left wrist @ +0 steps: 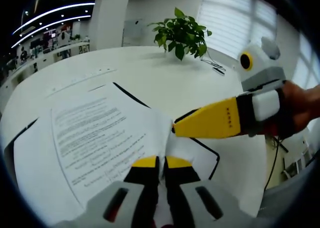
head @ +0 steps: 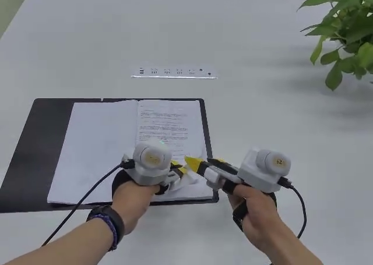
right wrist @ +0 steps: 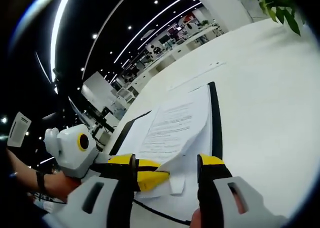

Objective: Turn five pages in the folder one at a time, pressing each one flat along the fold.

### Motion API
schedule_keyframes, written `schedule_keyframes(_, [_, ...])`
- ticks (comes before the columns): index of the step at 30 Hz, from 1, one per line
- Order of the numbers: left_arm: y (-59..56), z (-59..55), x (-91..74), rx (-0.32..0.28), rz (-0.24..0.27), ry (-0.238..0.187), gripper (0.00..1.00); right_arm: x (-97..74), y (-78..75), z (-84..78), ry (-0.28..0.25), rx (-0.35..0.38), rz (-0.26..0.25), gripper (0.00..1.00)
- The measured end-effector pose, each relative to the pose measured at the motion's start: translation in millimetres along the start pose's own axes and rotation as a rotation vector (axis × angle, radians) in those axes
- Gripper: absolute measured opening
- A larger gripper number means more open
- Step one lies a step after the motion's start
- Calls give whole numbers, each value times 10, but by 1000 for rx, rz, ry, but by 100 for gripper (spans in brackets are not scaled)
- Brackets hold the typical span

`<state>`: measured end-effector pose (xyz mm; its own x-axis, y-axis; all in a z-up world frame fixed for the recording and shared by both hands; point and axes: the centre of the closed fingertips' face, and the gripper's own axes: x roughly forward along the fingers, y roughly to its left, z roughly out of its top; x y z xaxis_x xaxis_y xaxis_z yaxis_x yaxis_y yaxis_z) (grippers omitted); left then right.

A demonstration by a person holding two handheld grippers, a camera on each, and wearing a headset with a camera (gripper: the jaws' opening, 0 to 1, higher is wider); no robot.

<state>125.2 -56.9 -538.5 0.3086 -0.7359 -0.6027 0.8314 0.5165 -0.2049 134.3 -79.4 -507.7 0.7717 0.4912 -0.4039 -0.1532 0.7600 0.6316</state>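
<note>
page corner pinched at the near edge

the left gripper (left wrist: 161,162) has its jaws closed on the near right corner of the top page (left wrist: 95,138), lifting it slightly. the right gripper (right wrist: 167,162) stands wide open and empty, just right of that corner. the fold lies left of the pinch and runs away from the person. count: one folder (head: 35,142), lying open on the table (head: 262,73); one page lifted; two grippers.

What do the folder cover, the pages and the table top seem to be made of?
The folder cover is black and matte, probably plastic or leatherette; it lies flat with a thin, stiff edge. The pages are thin white printed paper; a lifted corner curls softly. The table top is pale grey and smooth with a slight sheen, perhaps laminate, but the look leaves it open.
</note>
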Motion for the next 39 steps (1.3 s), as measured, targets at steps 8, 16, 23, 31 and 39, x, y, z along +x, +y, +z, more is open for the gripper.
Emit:
schedule_keyframes(8, [-5, 13, -26, 1, -9, -3, 6, 97, -35, -11, 18, 21, 17, 43])
schedule_keyframes(16, [-63, 14, -75, 8, -19, 5, 18, 106, -36, -21, 9, 31, 23, 33])
schedule_keyframes(23, [-59, -62, -190, -18, 6, 21, 32, 25, -43, -5, -18, 52, 18, 26])
schedule_keyframes(31, [-74, -208, -409, -66, 41, 39, 44, -61, 12, -48, -33, 68, 26, 16])
schedule_keyframes(39, [10, -249, -657, -75, 76, 25, 48, -86, 143, -216, 4, 48, 43, 8])
